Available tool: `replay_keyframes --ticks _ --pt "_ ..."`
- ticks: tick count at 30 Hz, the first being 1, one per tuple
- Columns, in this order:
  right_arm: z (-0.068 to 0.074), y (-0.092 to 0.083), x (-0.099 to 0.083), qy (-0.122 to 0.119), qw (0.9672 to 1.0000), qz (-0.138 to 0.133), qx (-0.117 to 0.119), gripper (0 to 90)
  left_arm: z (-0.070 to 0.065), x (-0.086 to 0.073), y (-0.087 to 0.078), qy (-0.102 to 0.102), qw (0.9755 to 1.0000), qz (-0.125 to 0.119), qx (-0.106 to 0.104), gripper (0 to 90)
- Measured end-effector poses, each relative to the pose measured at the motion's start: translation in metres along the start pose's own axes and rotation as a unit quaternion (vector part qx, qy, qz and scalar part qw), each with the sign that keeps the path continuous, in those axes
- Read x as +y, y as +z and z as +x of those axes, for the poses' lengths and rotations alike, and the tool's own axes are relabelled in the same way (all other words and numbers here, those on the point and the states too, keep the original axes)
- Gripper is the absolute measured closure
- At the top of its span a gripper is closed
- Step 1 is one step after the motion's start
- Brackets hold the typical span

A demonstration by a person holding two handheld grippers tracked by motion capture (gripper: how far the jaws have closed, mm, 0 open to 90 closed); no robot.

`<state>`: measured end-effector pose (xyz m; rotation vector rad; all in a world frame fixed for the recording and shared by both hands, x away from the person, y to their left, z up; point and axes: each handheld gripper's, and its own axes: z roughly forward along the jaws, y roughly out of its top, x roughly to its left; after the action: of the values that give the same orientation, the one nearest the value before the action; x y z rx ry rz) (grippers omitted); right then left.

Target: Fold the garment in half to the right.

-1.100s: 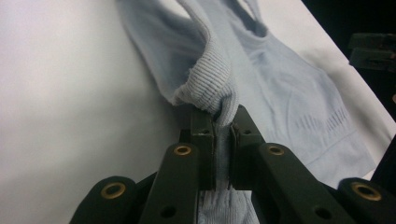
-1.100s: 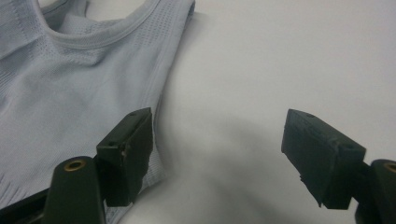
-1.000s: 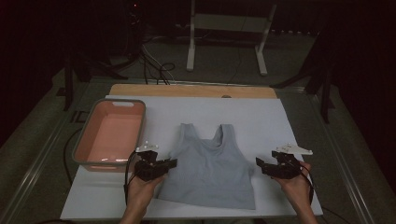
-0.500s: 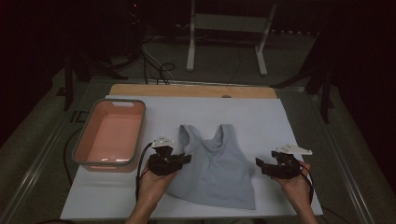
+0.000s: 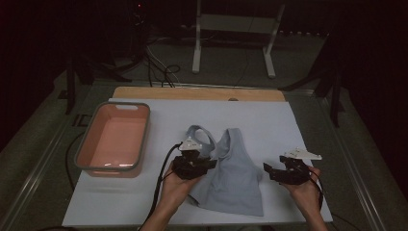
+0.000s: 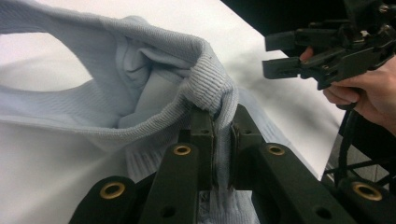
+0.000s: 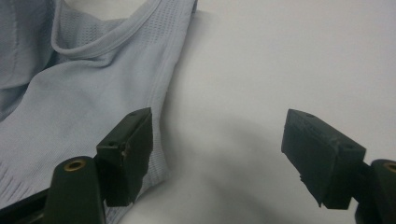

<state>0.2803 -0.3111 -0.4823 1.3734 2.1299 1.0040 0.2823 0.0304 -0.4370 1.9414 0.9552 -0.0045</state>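
A light blue ribbed tank top (image 5: 235,180) lies on the white table cover (image 5: 269,120), its left side lifted and folded toward the middle. My left gripper (image 5: 210,164) is shut on that lifted edge. In the left gripper view the jaws (image 6: 223,122) pinch the ribbed fabric (image 6: 93,107), which bunches above them. My right gripper (image 5: 267,172) rests just right of the top's lower edge, open and holding nothing. In the right gripper view its wide-spread jaws (image 7: 217,137) frame bare white surface, with the top (image 7: 70,84) to their left. The right gripper (image 6: 276,56) also appears at the upper right of the left gripper view.
A pink tub with a grey rim (image 5: 82,149) stands at the left of the table. A wooden strip (image 5: 197,93) runs along the far edge. Cables and a white stand (image 5: 231,29) sit on the dark floor beyond.
My left gripper has moved right and a little up, dragging the top's left side over toward the middle. The right gripper has stayed where it was.
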Motion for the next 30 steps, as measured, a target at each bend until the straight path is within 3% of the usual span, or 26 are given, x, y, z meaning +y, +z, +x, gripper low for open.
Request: replay_keyframes --ticks 30 --pt "0.0 0.001 0.0 -0.005 1.0 0.003 0.0 25.1 -0.025 0.005 0.049 0.019 0.9986 0.029 -0.041 84.0"
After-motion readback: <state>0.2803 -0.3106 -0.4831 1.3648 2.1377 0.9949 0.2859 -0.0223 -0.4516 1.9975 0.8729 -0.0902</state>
